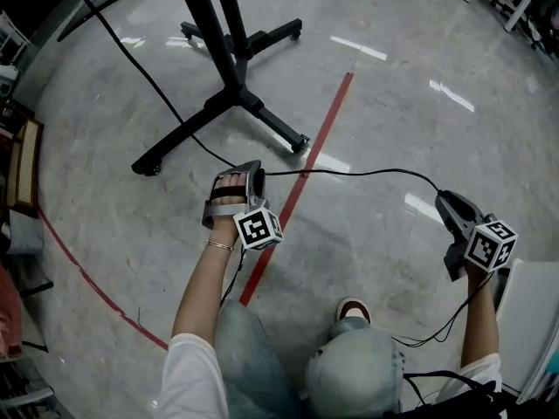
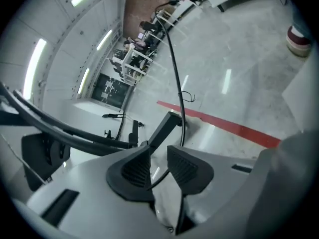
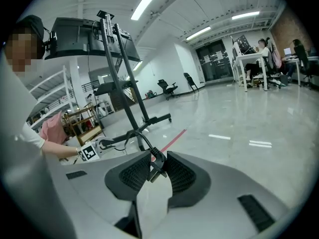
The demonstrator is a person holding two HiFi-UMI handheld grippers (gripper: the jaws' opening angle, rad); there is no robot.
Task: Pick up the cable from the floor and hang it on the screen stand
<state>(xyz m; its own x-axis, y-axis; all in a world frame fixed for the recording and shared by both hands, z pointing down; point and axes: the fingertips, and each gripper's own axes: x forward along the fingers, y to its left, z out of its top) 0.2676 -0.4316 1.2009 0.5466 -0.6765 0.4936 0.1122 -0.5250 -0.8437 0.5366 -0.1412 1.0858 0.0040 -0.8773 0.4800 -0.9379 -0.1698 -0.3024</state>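
Right tongs [image 3: 156,164] clamped on the cable [image 1: 367,172] at its plug; left tongs [image 2: 160,158] apart, cable between. Close your left fully before lifting toward screen stand [image 1: 234,92].

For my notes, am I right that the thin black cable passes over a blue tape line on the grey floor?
Not quite: the head view shows the tape line is red, not blue; the thin black cable does pass over it.

red floor line [image 1: 325,129], office chair [image 3: 167,87]
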